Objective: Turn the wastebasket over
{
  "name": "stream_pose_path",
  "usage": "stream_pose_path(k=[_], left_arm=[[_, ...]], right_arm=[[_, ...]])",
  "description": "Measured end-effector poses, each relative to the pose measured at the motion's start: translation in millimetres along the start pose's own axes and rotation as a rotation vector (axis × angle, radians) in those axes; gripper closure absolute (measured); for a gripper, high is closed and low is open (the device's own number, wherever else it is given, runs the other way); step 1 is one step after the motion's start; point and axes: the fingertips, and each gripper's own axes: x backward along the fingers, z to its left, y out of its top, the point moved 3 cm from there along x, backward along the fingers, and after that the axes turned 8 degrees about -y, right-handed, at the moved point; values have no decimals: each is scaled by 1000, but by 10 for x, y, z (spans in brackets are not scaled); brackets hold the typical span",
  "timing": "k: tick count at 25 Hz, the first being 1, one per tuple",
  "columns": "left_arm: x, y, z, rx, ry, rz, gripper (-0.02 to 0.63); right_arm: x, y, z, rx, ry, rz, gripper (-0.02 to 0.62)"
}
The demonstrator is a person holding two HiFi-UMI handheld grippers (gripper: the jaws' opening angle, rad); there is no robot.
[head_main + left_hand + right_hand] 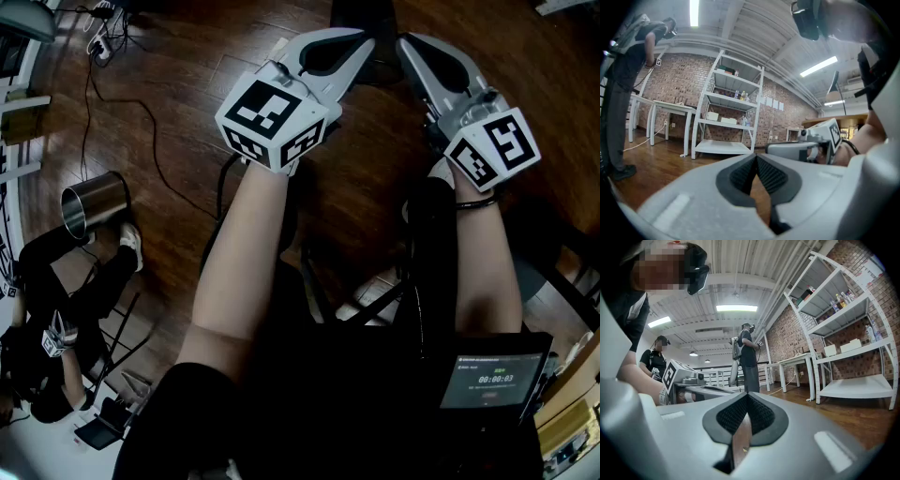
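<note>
The wastebasket (96,201) is a shiny metal cylinder on the wooden floor at the far left of the head view, with its open mouth showing. Both grippers are held out over the floor, well to its right and apart from it. My left gripper (364,39) is shut, its ribbed pads (742,174) meeting at the tip with nothing between them. My right gripper (406,44) is also shut and empty, its pads (761,414) together. Each gripper view shows the other gripper alongside: the right gripper (802,147) and the left gripper (696,386).
A person in black (56,309) is close beside the wastebasket. A black cable (155,164) runs across the floor. White shelving (729,119) and white tables (661,117) stand along a brick wall. Another person (747,359) stands further off. A screen (487,380) hangs at my waist.
</note>
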Motion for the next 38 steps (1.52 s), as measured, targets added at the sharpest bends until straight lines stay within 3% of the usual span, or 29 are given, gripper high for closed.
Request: stream_pose_path(k=[16,26,35,38], left_arm=[[-195,152,67,18,-63,-11,603],[-227,192,118,17,-73,-9,603],[-266,204,196,4,-77,1,603],[-176,201,249,-8,-63,6,603]], right_arm=[[34,42,-214,-28,-90,-15,586],[-67,64,-241,-31,-91,-9,586],[-111,-166,-348,36,-101,60,586],[-143,-169,-350,-64,-126,34,586]])
